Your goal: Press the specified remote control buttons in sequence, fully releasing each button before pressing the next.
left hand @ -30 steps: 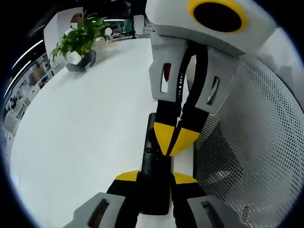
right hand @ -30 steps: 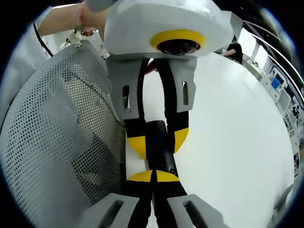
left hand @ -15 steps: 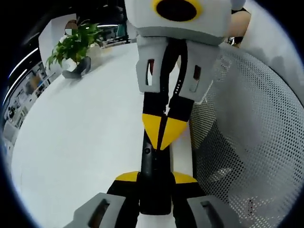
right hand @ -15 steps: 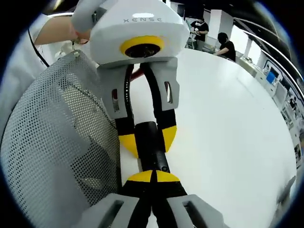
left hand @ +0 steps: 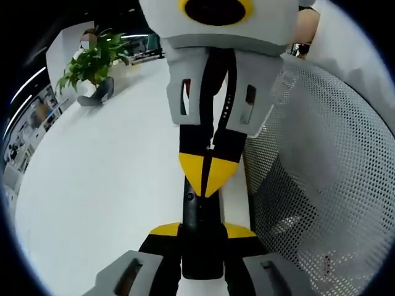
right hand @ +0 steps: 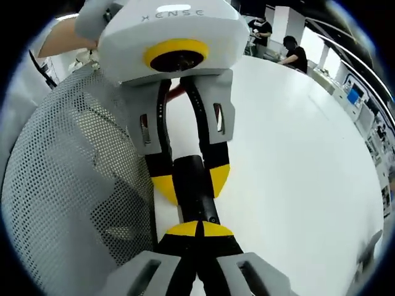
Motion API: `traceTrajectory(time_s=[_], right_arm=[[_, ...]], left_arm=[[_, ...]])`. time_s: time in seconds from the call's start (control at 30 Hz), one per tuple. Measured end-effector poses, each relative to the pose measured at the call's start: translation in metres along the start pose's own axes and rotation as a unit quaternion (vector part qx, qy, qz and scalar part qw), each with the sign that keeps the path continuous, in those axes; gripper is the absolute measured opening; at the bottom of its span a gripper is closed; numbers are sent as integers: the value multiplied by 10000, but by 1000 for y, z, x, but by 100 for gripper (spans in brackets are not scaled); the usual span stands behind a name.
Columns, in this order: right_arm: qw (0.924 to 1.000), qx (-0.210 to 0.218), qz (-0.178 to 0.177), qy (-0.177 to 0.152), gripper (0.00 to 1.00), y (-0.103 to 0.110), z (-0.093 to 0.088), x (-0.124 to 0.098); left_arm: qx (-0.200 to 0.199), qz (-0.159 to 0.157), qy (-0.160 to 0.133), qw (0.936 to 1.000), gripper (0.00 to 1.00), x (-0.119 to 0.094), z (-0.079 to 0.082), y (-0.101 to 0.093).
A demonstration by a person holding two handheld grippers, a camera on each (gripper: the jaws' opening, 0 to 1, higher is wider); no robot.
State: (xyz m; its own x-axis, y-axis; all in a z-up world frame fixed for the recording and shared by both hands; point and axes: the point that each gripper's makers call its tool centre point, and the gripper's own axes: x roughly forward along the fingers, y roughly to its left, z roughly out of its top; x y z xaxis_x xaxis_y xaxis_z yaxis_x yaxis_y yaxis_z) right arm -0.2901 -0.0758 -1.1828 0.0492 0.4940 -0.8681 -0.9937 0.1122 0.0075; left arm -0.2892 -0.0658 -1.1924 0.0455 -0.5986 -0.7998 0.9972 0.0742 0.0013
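Observation:
A slim black remote (left hand: 199, 213) sticks out forward between the yellow pads of my left gripper (left hand: 202, 231), which is shut on it. From above, my right gripper (left hand: 207, 177) comes down shut, its yellow tips together on the remote's top face. In the right gripper view the same remote (right hand: 196, 206) runs away from my shut right gripper (right hand: 197, 229), whose tips sit on it beside a small round button. Further along, the left gripper (right hand: 190, 182) clamps the remote from both sides. The part of the remote under the tips is hidden.
A white table (left hand: 105, 172) lies below. A grey perforated mesh surface (left hand: 321, 185) stands close beside both grippers, also seen as mesh (right hand: 68, 185). A potted plant (left hand: 92, 61) sits at the far edge. Two people (right hand: 293, 55) are in the distance, and a hand (left hand: 305, 24) holds the right gripper.
The right gripper has swung more upright over the remote and its tips have slid slightly along it. Both grippers stay shut, and the left keeps hold of the remote.

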Motion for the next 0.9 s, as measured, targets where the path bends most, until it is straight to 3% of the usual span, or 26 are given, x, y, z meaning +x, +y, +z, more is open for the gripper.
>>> traceTrajectory(time_s=[0.23,0.53,0.63,0.9], right_arm=[[9998,187,31,-88,0,-1,0,-1],[9949,847,367,-399,0,-2,1,-2],[9974,648,146,-295,0,-10,0,-2],[9991,385,192,-56,0,-12,-1,1]], left_arm=[[16,-23,13,10000,24,0,0,0],[15,-49,-107,9999,24,0,-1,0],[88,-121,-185,9997,24,0,0,-1],[111,-138,-154,9997,24,1,1,-2]])
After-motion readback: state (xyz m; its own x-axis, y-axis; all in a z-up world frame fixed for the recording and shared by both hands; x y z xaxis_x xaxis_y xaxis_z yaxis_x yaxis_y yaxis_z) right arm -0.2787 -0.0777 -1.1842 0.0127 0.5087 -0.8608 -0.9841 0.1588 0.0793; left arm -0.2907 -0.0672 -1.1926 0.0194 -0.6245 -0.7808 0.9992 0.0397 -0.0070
